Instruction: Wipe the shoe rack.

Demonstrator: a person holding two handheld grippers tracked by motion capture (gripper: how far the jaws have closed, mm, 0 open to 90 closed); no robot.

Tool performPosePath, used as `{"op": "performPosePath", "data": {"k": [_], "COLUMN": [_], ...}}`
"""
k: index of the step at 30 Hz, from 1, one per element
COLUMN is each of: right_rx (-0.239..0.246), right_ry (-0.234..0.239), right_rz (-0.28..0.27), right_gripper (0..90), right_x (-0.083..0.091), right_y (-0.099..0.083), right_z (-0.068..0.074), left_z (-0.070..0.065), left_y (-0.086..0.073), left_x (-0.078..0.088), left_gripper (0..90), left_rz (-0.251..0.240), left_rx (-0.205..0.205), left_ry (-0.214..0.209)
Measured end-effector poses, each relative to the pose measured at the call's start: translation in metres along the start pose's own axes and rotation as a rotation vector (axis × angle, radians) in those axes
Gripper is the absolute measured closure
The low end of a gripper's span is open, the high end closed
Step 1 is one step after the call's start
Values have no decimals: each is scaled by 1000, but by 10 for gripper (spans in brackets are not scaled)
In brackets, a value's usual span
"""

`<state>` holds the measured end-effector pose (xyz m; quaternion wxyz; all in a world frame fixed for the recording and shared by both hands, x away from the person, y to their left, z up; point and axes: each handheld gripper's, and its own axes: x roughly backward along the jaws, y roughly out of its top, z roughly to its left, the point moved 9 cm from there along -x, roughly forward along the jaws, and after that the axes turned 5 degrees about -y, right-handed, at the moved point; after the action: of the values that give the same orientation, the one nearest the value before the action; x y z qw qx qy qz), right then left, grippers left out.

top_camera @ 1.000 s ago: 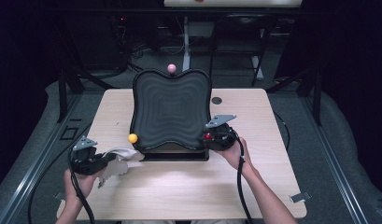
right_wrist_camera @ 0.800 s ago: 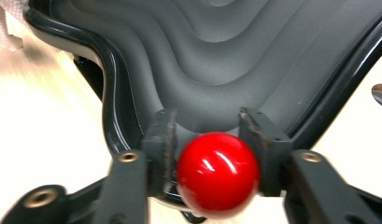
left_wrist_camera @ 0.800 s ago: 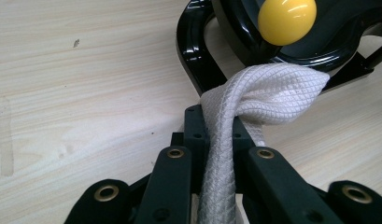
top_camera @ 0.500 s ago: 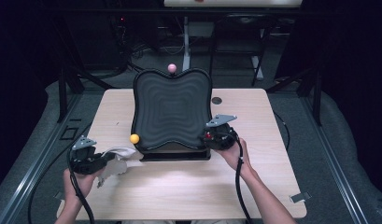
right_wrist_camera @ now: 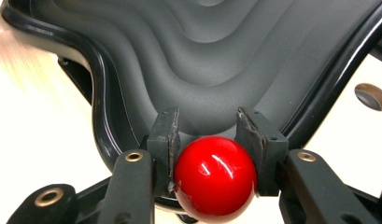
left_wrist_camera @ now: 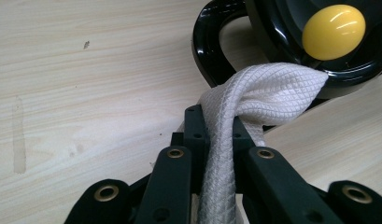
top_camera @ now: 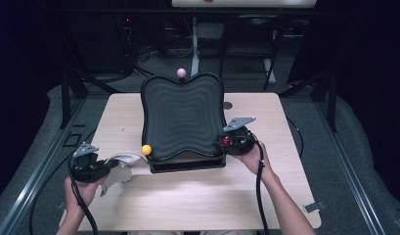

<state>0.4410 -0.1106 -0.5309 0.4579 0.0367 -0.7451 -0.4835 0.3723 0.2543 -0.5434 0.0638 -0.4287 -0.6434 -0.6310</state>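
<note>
Nothing much shifts: my right gripper [right_wrist_camera: 212,154] stays clamped on the red knob [right_wrist_camera: 213,176], left jaws pinching the white cloth [left_wrist_camera: 254,100] (wiping the black tray [top_camera: 183,115] comes next).

pale wood table [top_camera: 197,196], grey floor [top_camera: 344,147], dark room

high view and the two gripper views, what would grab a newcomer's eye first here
Most striking is the big black wavy tray tilted up at the middle of the wooden table, with coloured knobs at its corners: pink ball at the far edge, yellow ball near left. The right gripper is clamped on the glossy red ball at the near right corner, while the left gripper pinches a white cloth beside the yellow ball.
</note>
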Motion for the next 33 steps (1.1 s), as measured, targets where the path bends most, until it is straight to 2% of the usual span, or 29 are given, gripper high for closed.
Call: {"op": "performPosePath", "data": {"k": [3,5,12,19,21,24,27,30,33], "right_rx": [-1,-6,-26,-22,-25,-14,-7,24,39], "right_ry": [-17,-45,-96,-128,-135,-161,-149,-148,-117], "right_rz": [-6,-8,-19,-9,-24,-24,-29,-16,-23], "right_gripper": [505,503,589,527,528,596,599,600,601], "right_x": [-1,-2,-3,-4,-5,-3,-3,-2,-2], "right_y": [1,1,2,3,3,2,1,0,-1], "right_z": [3,3,-2,-3,-2,-3,-5,-6,-8], "left_z": [0,-1,1,0,0,1,1,1,1], "left_y": [1,0,0,0,0,0,0,0,1], "left_x": [0,-1,0,0,-1,0,0,0,0], "left_gripper": [832,832,832,833,833,832,833,832,832], "left_rz": [-3,2,0,3,2,2,4,1,-1], "left_rx": [-2,-1,2,0,-4,-1,2,0,1], "left_ry": [1,0,1,0,-1,-1,-3,-4,-2]}}
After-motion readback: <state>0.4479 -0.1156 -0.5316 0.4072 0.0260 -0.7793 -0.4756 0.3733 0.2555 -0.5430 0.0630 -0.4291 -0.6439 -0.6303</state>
